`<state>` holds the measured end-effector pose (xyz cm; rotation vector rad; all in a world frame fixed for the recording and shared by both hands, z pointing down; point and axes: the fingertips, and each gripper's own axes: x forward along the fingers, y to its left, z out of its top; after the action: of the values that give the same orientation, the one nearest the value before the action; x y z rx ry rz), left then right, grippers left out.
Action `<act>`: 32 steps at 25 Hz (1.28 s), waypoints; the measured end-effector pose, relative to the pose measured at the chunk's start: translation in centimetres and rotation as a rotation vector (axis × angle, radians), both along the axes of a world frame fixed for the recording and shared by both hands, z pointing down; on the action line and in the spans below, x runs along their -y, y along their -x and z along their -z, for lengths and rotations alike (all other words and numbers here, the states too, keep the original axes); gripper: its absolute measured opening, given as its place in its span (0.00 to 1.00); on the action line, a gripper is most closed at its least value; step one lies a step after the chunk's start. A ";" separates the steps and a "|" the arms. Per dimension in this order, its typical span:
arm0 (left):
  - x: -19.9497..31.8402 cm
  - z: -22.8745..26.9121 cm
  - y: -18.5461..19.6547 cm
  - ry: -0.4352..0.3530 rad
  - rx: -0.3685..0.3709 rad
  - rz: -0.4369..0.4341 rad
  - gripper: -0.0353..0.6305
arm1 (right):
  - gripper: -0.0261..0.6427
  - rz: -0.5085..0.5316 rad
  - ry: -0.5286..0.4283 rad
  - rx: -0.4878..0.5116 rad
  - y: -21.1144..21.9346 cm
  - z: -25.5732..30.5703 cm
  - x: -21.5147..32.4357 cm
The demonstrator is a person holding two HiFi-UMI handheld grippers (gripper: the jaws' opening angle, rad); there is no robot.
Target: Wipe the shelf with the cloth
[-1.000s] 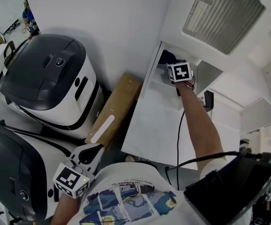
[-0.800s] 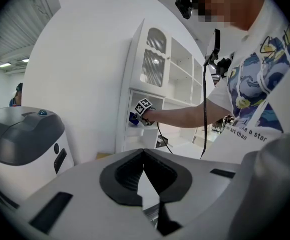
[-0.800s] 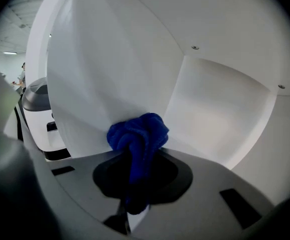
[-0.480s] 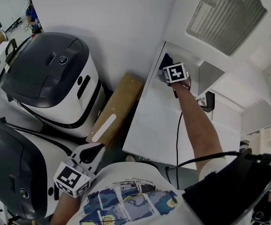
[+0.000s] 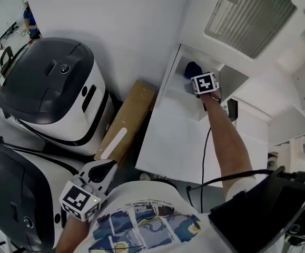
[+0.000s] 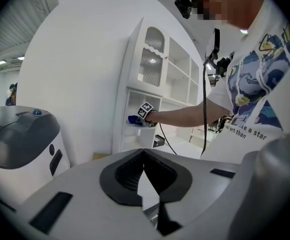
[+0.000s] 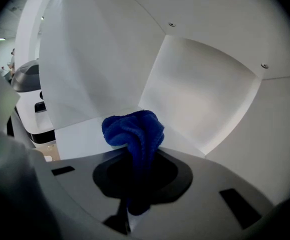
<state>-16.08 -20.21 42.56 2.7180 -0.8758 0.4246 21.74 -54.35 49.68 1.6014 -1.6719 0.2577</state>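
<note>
A bunched blue cloth (image 7: 134, 131) is pinched in my right gripper (image 7: 132, 169), which is shut on it. The cloth (image 5: 192, 69) rests on the white shelf board (image 7: 84, 134) inside an open compartment of the white cabinet (image 5: 184, 125). In the head view my right gripper (image 5: 198, 82) reaches into that compartment, marker cube upward. My left gripper (image 5: 102, 174) hangs low by my body, away from the shelf; in its own view the left gripper (image 6: 143, 171) has its jaws shut on nothing. The right gripper (image 6: 143, 113) and cloth (image 6: 133, 119) show far off there.
Two large white-and-dark-grey machines (image 5: 52, 88) (image 5: 15, 194) stand at left. A brown cardboard panel (image 5: 125, 123) leans between them and the cabinet. A black cable (image 5: 202, 157) runs along my right arm. A louvred cabinet door (image 5: 247, 15) sits above the compartment. A person (image 5: 28, 20) stands far off.
My right gripper with the cloth slid left along the shelf, then back to the right and slightly deeper. The left gripper stayed put.
</note>
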 end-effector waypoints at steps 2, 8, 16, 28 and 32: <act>0.0 0.0 -0.2 -0.002 -0.003 -0.013 0.07 | 0.14 -0.030 0.012 0.009 -1.6 -0.5 -0.5; 0.1 0.1 -1.0 -0.006 -0.004 -0.038 0.07 | 0.14 -0.128 0.004 0.040 -4.8 -0.1 -1.9; -0.2 0.1 -0.7 -0.004 0.001 -0.046 0.07 | 0.14 -0.067 -0.045 0.142 -0.6 1.4 -2.4; -0.7 0.2 0.2 -0.003 0.000 0.001 0.07 | 0.14 0.074 -0.032 0.235 8.0 1.0 -1.7; -0.8 0.1 0.4 -0.002 0.004 0.005 0.07 | 0.14 0.067 -0.021 0.222 7.2 0.6 -1.8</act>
<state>-16.44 -19.43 42.49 2.7168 -0.8843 0.4282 14.59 -52.51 49.12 1.5749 -1.8979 0.3969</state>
